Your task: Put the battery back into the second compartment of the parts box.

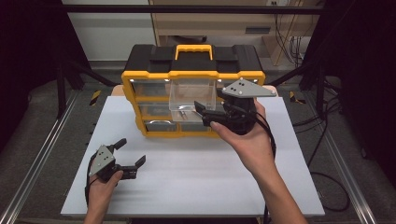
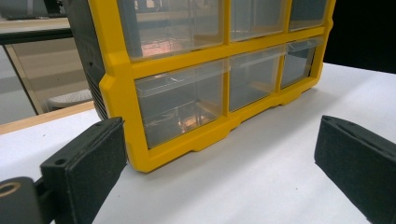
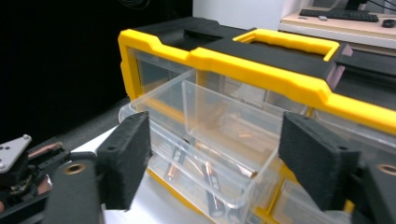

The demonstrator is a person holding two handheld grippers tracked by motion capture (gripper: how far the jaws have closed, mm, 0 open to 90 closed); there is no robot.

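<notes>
Table: a white board under everything I work on; the organizer stands at its far edge and my left gripper rests near its front left corner.
Organizer: a yellow-framed parts cabinet with a black top and a yellow carry handle; rows of clear drawers face me. In the left gripper view its lower left corner sits just past my left jaw.
Pulled-out drawer: a clear plastic drawer from the middle column, drawn well out of the frame toward me. In the right gripper view its open box lies between my two jaws, its front end nearest the camera.
Right gripper: held in my right hand at the drawer's right side, pointing left at it. The jaws stand wide, with a gap between each pad and the drawer walls; I do not press on it.
Left gripper: in my left hand low on the board, well apart from the drawer. Jaws spread wide with nothing between them but bare board.
Drawer contents: a few thin copper-coloured metal pieces lying on clear drawer floors; too small to name more exactly.
</notes>
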